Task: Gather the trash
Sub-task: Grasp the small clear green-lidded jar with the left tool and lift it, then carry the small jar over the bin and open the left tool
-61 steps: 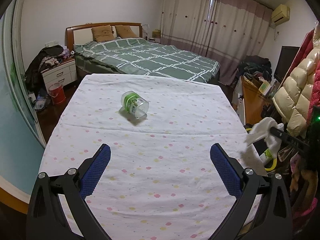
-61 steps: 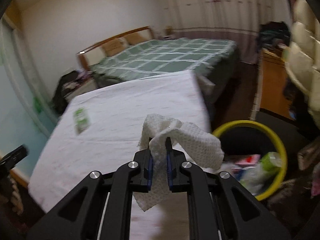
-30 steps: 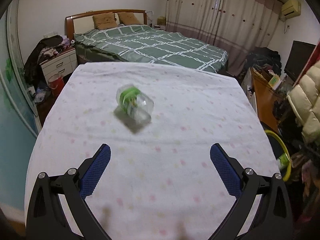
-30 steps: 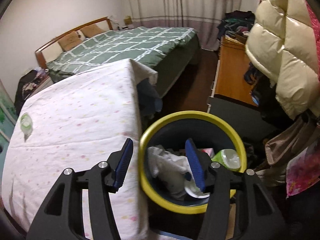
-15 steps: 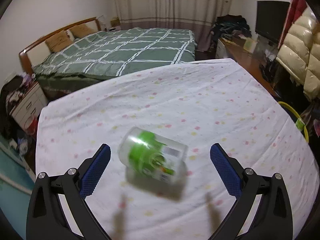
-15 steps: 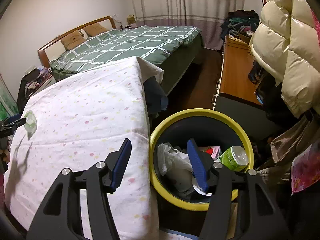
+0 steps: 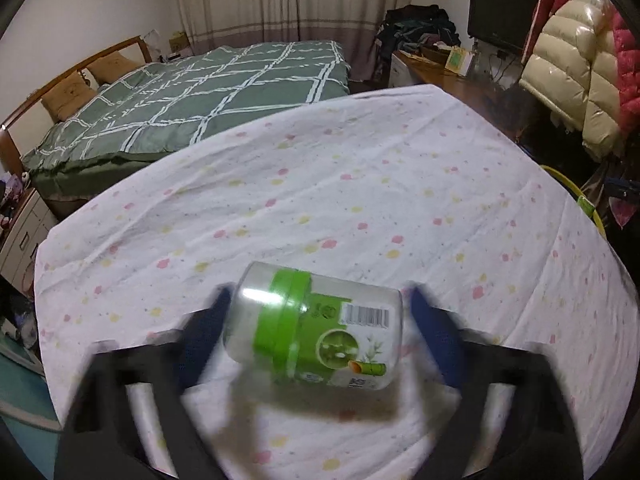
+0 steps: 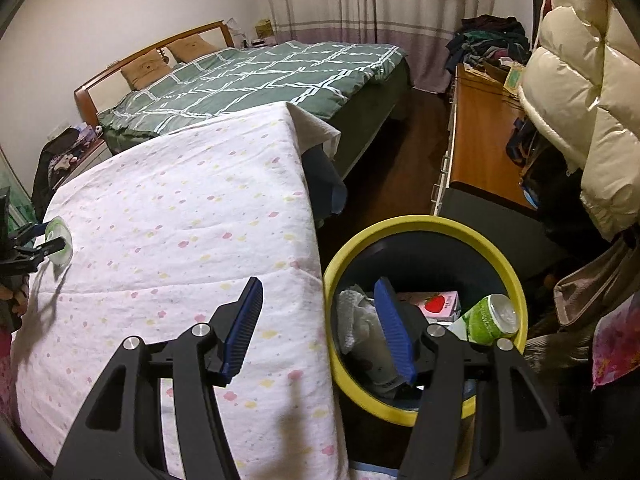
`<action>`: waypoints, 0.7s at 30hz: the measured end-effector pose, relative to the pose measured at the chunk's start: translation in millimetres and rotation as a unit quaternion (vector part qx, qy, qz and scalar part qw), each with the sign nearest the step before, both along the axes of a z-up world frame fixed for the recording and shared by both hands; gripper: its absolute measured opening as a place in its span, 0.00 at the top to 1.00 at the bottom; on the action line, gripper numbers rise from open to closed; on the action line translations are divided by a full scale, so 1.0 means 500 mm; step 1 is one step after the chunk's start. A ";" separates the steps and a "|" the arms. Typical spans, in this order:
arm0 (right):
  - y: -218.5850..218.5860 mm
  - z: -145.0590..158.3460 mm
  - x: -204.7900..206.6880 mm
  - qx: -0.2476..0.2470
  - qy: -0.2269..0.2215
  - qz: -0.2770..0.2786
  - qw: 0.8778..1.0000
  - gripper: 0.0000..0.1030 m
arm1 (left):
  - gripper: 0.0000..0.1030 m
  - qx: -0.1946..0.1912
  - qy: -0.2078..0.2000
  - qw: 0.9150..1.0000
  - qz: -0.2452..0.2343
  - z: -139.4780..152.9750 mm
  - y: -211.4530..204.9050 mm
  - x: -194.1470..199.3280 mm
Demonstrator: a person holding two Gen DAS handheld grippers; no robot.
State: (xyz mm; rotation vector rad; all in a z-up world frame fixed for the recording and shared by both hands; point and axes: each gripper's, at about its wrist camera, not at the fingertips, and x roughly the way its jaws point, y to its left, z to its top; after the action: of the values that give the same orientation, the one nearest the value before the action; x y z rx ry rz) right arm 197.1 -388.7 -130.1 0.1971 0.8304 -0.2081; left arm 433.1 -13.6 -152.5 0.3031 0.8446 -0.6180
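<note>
On the far left of the spotted table [image 8: 168, 240], the left gripper [image 7: 316, 332] is closing on the lying green-labelled jar [image 7: 320, 332], which sits between its blurred pads; contact is not yet clear. I judge this the pickup step. Next comes a firm clench, then carrying it right to the yellow-rimmed bin [image 8: 416, 224], where the right gripper [image 8: 320, 332] hangs released and empty.

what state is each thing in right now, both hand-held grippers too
plastic jar: on its side on the tablecloth
left hand-held gripper: closing, jar between its fingers
right hand-held gripper: open, empty
trash bin: partly filled
green can: lying in the bin
</note>
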 end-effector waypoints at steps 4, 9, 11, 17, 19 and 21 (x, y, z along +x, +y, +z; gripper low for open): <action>-0.014 0.003 -0.020 0.000 -0.004 0.000 1.000 0.46 | 0.26 0.012 -0.003 1.000 0.001 0.012 -0.041 -0.029; -0.059 0.018 -0.081 -0.003 -0.016 -0.015 1.000 0.46 | 0.26 0.023 -0.030 0.999 -0.026 0.056 -0.174 -0.098; -0.082 0.024 -0.111 -0.005 -0.019 -0.023 1.000 0.46 | 0.26 0.024 -0.043 0.998 -0.048 0.074 -0.262 -0.131; -0.152 0.027 -0.213 -0.004 -0.023 -0.054 0.998 0.46 | 0.26 0.021 -0.041 0.991 -0.122 0.086 -0.516 -0.209; -0.174 0.024 -0.244 0.000 -0.023 -0.064 0.998 0.46 | 0.26 0.021 -0.032 0.987 -0.153 0.081 -0.602 -0.237; -0.193 0.021 -0.271 0.004 -0.023 -0.074 0.997 0.46 | 0.26 0.026 -0.029 0.982 -0.185 0.072 -0.685 -0.270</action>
State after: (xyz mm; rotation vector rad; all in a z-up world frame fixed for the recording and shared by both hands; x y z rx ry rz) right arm 61.5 -485.4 -119.6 0.2717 0.7705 -0.3385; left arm 297.9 -356.2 -116.4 0.5306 0.7542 -0.9292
